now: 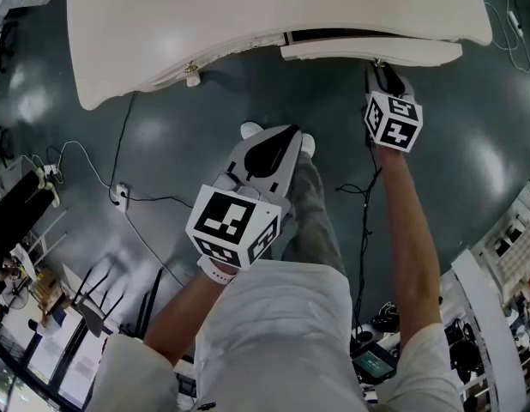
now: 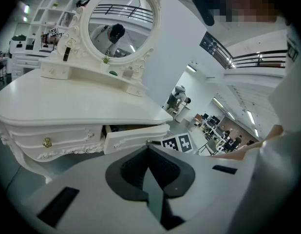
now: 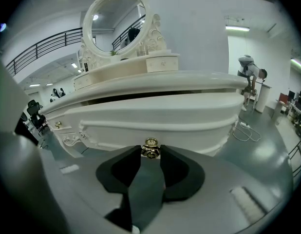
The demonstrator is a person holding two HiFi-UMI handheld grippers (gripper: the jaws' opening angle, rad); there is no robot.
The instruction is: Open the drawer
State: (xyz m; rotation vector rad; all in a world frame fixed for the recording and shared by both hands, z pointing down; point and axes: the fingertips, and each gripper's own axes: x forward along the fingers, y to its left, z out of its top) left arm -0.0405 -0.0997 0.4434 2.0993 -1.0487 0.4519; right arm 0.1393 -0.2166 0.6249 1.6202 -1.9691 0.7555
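A white dressing table (image 1: 248, 15) fills the top of the head view. Its right-hand drawer (image 1: 368, 52) stands pulled out a little, with a dark gap showing above its front (image 3: 155, 123). My right gripper (image 3: 151, 153) is shut on the drawer's gold knob (image 3: 151, 149), which sits between the tips of the dark pads. From the head view that gripper (image 1: 381, 74) reaches up to the drawer's front edge. My left gripper (image 1: 274, 148) hangs lower over the floor, well short of the table, shut and empty (image 2: 148, 149). The left gripper view shows the drawer (image 2: 136, 136) ajar.
A second drawer with a gold knob (image 1: 193, 69) is closed at the table's left. An oval mirror (image 2: 122, 26) stands on the tabletop. Cables and a power strip (image 1: 119, 196) lie on the floor at the left. Shelving (image 1: 505, 247) stands at the right.
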